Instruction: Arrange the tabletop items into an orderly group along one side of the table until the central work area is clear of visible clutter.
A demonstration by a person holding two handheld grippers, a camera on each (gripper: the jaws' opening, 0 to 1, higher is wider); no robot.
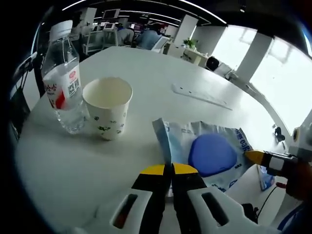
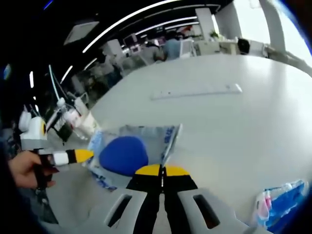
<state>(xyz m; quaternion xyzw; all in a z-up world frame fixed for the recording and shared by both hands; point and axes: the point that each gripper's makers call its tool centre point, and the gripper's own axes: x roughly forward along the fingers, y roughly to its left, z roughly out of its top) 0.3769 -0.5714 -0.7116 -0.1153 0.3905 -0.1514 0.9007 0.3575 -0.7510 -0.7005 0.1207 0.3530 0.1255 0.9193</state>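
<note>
Both grippers pinch the same clear plastic pouch (image 1: 214, 146) on a white counter (image 1: 146, 73) in an open office. In left gripper view, the left gripper (image 1: 168, 169) has its yellow-tipped fingers (image 1: 154, 170) together on the pouch's near edge, which lifts up between them. The pouch has blue print & holds a blue rounded pad (image 1: 212, 155); rest of it lies flat on the counter. The right gripper comes in from the right, its yellow tip at the pouch's far-right edge, w/ a hand behind it.

To the left stands a paper cup (image 1: 108, 108) w/ a small green pattern, upright, open, inside looks empty. Just beside it, touching or nearly so, a clear water bottle (image 1: 63, 83) w/ white cap and red-and-white label, upright. Further back on the counter, a long clear ruler (image 1: 200, 96) lies flat, well apart from the rest.

In right gripper view, the right gripper (image 2: 162, 170) has fingers (image 2: 177, 171) closed on the pouch's (image 2: 146, 139) edge; the blue pad (image 2: 124, 155) sits just left of them. The left gripper's yellow tip meets the pouch's opposite side, held by a hand (image 2: 24, 168). The ruler (image 2: 195, 92) lies across the counter's (image 2: 243, 126) middle. At lower right, a blue packet w/ a pink-and-white item (image 2: 280, 200) lies near the counter's edge; contents too blurred to name. People sit at desks in the background.
</note>
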